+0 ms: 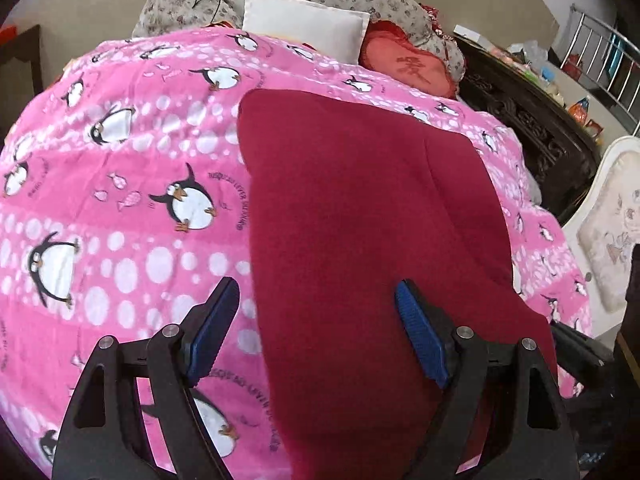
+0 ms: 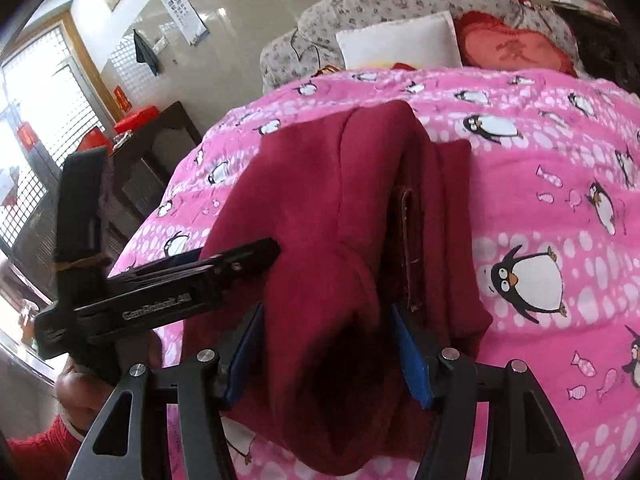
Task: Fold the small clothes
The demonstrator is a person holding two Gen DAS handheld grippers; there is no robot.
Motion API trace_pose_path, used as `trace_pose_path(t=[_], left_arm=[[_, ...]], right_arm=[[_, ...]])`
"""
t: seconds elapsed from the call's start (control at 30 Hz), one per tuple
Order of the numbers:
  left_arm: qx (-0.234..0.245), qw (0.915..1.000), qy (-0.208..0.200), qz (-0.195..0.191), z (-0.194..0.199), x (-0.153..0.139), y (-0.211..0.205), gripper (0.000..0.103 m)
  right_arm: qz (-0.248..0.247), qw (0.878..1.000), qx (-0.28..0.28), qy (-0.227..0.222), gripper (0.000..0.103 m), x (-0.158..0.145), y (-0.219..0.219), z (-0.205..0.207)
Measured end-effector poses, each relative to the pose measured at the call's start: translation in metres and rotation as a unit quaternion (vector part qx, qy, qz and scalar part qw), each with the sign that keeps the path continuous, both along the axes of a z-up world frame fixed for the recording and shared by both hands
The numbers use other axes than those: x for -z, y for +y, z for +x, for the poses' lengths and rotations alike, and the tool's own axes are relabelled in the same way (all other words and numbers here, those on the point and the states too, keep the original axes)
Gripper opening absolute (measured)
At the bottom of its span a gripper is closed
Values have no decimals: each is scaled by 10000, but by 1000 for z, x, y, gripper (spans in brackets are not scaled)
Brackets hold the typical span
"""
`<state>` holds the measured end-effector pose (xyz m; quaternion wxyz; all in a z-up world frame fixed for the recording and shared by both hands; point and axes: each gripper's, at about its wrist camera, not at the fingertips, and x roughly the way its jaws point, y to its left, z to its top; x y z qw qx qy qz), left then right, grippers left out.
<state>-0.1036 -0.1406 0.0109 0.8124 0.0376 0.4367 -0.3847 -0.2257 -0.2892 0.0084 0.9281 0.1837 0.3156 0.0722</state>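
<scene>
R gripper [image 2: 328, 344] clamps near hem of maroon garment [image 2: 320, 208], long axis running away toward white pillow [image 2: 400, 42]; L gripper [image 1: 316, 332] released at garment's left edge

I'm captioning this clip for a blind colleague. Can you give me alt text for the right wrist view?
The right hand-held gripper clamps a bunched fold of a dark red garment lying on a pink penguin-print blanket. The left hand-held gripper reaches in from the left beside the garment. A white pillow and red cushion lie behind.
</scene>
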Motion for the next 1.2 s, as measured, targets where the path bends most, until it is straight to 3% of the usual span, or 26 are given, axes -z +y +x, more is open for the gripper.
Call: trace_pose_path(t=[0.23, 0.5, 0.67, 0.83, 1.0, 1.2], left_arm=[[58, 9992, -382, -97, -10, -26, -2, 81], [-82, 9975, -690, 145, -18, -26, -11, 81], [-358, 9954, -858, -242, -19, -46, 3, 81], [-129, 9960, -768, -442, -27, -53, 0, 81], [172, 9972, -713, -115, -38, -36, -19, 81], [298, 9913, -1241, 334, -50, -24, -36, 81]], right_arm=[[-18, 9990, 292, -341, 61, -30, -16, -27], [251, 9973, 632, -276, 61, -27, -36, -41], [387, 9968, 658, -251, 61, -25, -42, -46], [413, 9963, 697, -294, 61, -28, -43, -47], [301, 9970, 649, -284, 61, -31, -37, -45], [284, 9973, 643, -204, 61, -28, -37, -42]])
